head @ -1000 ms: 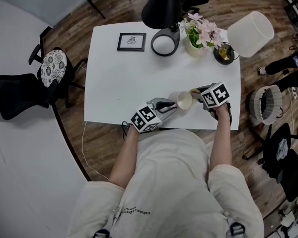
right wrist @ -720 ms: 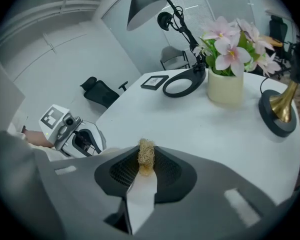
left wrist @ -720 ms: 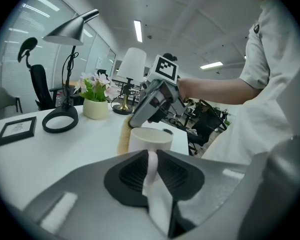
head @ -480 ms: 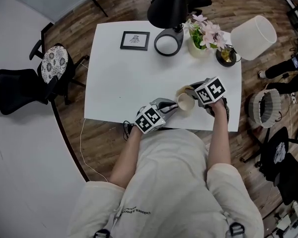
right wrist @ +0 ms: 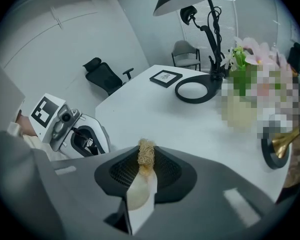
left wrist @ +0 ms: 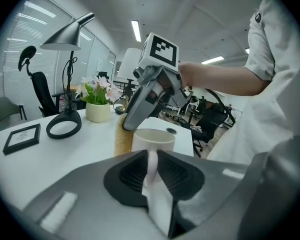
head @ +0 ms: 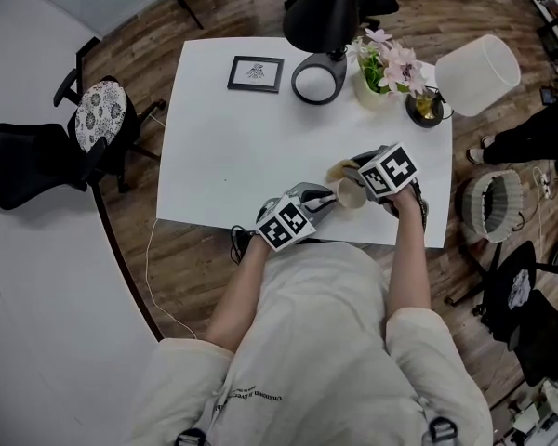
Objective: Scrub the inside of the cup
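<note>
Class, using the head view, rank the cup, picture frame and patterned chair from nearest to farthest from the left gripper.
1. Cup: handle in the left gripper jaws.
2. Picture frame: far side of the table.
3. Patterned chair: left, off the table.

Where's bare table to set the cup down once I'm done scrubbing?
The widest bare patch is the table's left half, between the picture frame and the near edge, left of the left gripper. The back edge is crowded: lamp base, flower pot, dish.
</note>
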### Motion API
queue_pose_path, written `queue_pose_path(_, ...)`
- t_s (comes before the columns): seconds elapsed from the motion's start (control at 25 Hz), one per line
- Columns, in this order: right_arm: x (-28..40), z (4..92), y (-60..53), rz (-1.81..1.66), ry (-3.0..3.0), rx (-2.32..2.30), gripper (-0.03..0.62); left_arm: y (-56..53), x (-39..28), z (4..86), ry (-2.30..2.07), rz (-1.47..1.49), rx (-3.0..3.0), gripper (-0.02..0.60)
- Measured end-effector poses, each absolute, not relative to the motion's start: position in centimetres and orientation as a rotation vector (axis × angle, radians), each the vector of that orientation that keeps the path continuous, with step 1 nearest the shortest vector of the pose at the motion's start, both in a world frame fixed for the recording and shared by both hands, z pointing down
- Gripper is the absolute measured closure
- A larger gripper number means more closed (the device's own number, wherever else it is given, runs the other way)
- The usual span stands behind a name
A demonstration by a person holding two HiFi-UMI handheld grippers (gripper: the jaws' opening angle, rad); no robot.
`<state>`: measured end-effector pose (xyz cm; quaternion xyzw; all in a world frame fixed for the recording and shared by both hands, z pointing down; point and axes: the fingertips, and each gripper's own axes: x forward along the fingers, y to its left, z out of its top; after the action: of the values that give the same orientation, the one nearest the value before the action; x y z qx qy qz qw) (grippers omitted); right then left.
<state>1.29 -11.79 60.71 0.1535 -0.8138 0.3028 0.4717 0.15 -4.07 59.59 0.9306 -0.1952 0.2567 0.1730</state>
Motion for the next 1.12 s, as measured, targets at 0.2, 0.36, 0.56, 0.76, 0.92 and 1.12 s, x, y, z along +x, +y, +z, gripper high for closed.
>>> queue_pose_path(0.2,-0.1,60.4,-11.2,0.722,-2.000,0.344,0.491,-4.1,0.3,59.5,-0.543,0.759,2.652,0.520)
queue_pose_path(0.36,-1.4,60.0,-10.5,0.708,-2.014,0.305,0.491,-4.4,0.6,59.4,-0.556,0.749,2.674,0.519)
queue_pose_path(0.56,-2.2,59.7,-10.1,0.707,-2.027,0.285,0.490,-5.0,0.6,59.3,-0.587,0.751,2.675,0.519)
queue_pose_path(0.76,-2.8,59.2,-9.8,0.695,-2.032,0.303,0.490,-5.9,0.4,59.1,-0.618,0.738,2.682,0.519)
queue_pose_path(0.92,-3.0,58.9,-9.4,0.679,-2.033,0.351,0.490,-5.9,0.4,59.5,-0.587,0.731,2.685,0.519)
queue_pose_path(1.12,-2.7,57.9,-9.5,0.739,-2.053,0.490,0.490,-5.5,-0.2,60.2,-0.518,0.753,2.698,0.512)
